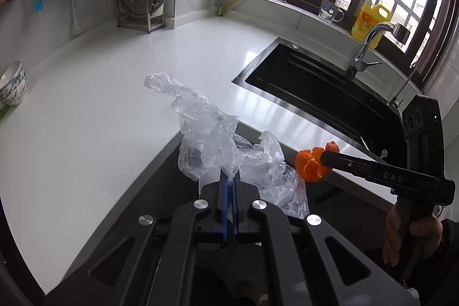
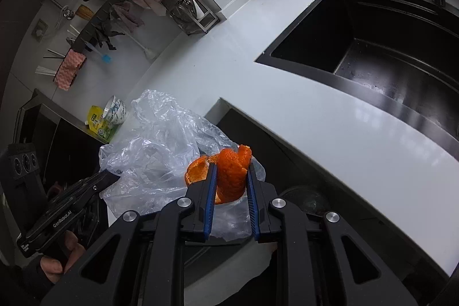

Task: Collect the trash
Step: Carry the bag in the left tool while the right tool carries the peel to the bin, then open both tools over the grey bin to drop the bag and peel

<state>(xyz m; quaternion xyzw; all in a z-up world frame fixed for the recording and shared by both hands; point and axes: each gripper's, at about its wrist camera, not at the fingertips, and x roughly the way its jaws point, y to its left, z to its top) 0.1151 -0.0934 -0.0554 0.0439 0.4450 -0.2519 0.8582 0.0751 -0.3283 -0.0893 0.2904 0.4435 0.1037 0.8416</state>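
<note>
Two pairs of tongs are loaded at once, both held off the near edge of the bench. In the left wrist view the left tongs (image 1: 229, 179) are clenched tight on a gathered fold of a clear plastic bag (image 1: 212, 142), which billows up and forward from the pads and sags to the right. In the right wrist view the right tongs (image 2: 231, 177) are grasping a curl of orange peel (image 2: 229, 174) between the blue pads — the jaws stand part way apart, kept so by the peel itself. The peel hangs just beside the bag, right of it as the left camera sees it, and in front of it from the right camera; I cannot tell whether peel and plastic touch.

My reading is that the step in hand is bagging: the trash is lifted and brought to the bag, not yet inside it. The next move calls for finding the bag's mouth, which I cannot make out in the crumpled film, then carrying the peel over that opening and unclamping so it drops in — while the left tongs keep the bag up.

Farther off, the white bench (image 1: 120, 82) looks bare around its middle, with a dark sink (image 2: 358, 53) to the right and a patterned bowl (image 1: 13, 85) far left.
</note>
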